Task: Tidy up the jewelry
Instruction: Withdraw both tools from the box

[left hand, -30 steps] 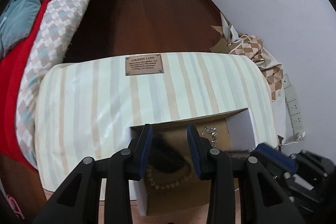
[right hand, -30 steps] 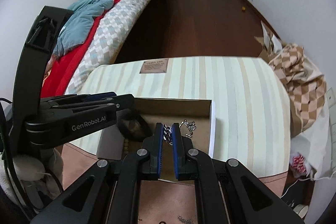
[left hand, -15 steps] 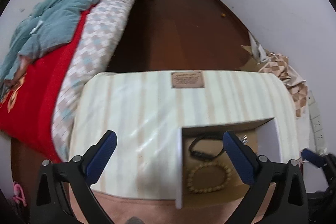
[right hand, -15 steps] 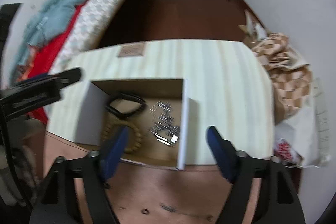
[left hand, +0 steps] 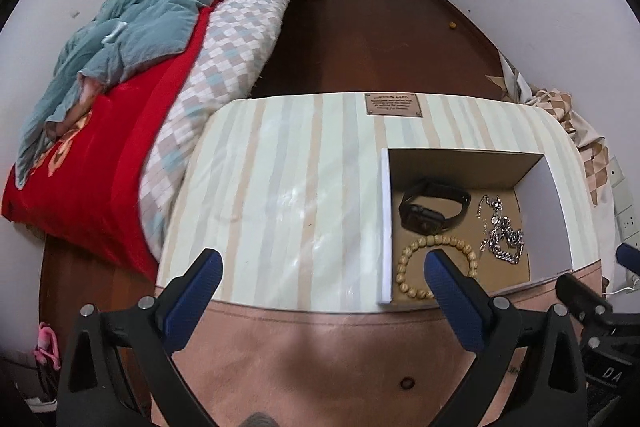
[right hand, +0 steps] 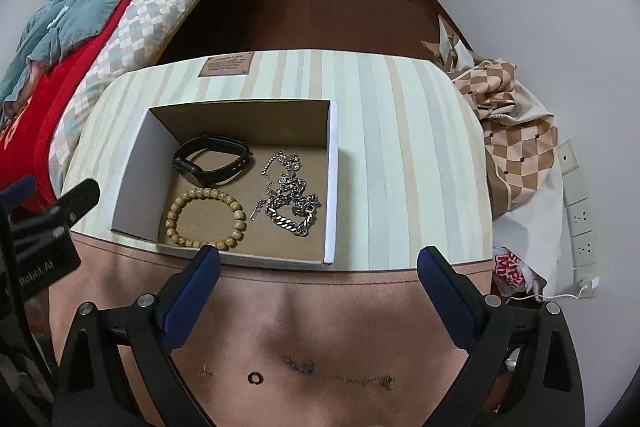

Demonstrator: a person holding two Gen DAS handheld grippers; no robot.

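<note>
Striped stool (right hand: 400,155) w/ jewelry box (right hand: 330,179) just ahead of both tools (left hand: 320,267) (right hand: 318,261), jaws wide, empty.

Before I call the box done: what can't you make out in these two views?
- Left wrist view: near arc of the tan wooden bead bracelet is hidden behind the left gripper finger.
- Both views: lettering on the brown plaque is too small to read.
- Right wrist view: silver chains are heaped; number of pieces unclear.
</note>
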